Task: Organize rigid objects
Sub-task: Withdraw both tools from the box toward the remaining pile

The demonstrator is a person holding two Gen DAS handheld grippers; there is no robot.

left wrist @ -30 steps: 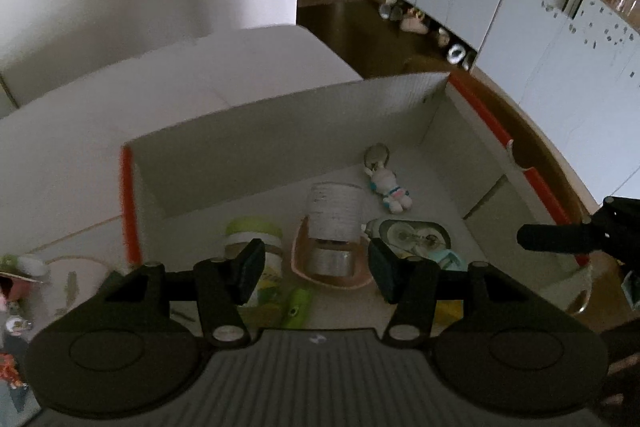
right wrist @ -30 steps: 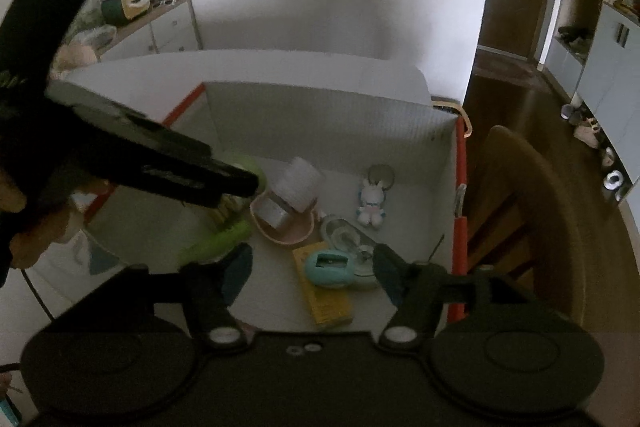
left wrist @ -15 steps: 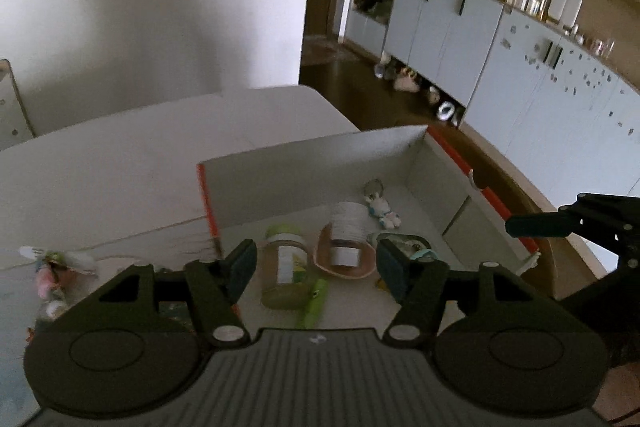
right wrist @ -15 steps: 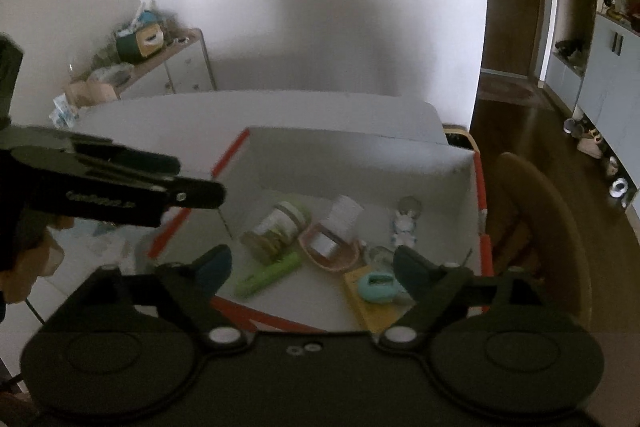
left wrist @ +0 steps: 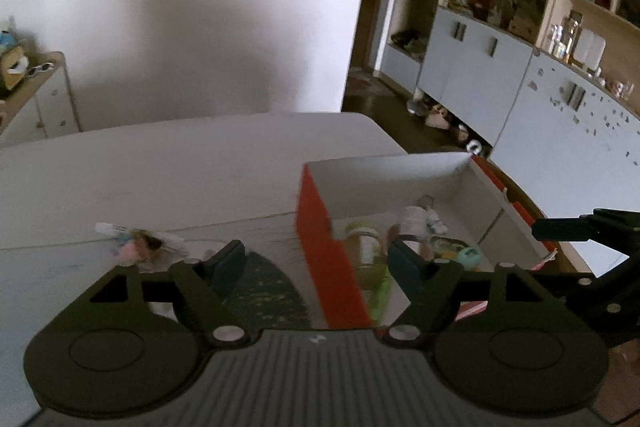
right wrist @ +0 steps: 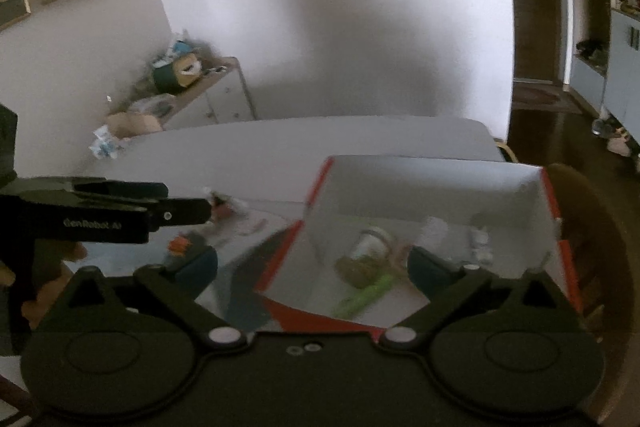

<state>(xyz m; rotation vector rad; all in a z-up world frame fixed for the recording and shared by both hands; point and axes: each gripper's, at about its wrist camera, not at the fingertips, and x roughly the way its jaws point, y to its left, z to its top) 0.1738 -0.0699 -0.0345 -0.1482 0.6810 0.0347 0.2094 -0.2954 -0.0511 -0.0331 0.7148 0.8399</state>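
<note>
A white box with red outer sides [left wrist: 320, 251] stands on the white table and shows in the right wrist view too [right wrist: 440, 183]. Inside lie a green-lidded jar [left wrist: 362, 241] [right wrist: 370, 247], a lime green tube [right wrist: 366, 295], a white roll in a pink dish [left wrist: 410, 223] and a mint item [left wrist: 468, 257]. My left gripper [left wrist: 318, 261] is open and empty, above the box's left wall. My right gripper [right wrist: 312, 267] is open and empty, above the box's near left corner.
Small pink and white clutter [left wrist: 138, 245] lies on the table left of the box, with a dark green mat [left wrist: 260, 291] beside it. A wooden chair [right wrist: 592, 227] stands to the right. A sideboard [right wrist: 208, 95] is behind on the left.
Both grippers have pulled back and up from the box and swung left. The box now sits right of centre, and the table's loose clutter has come into view.
</note>
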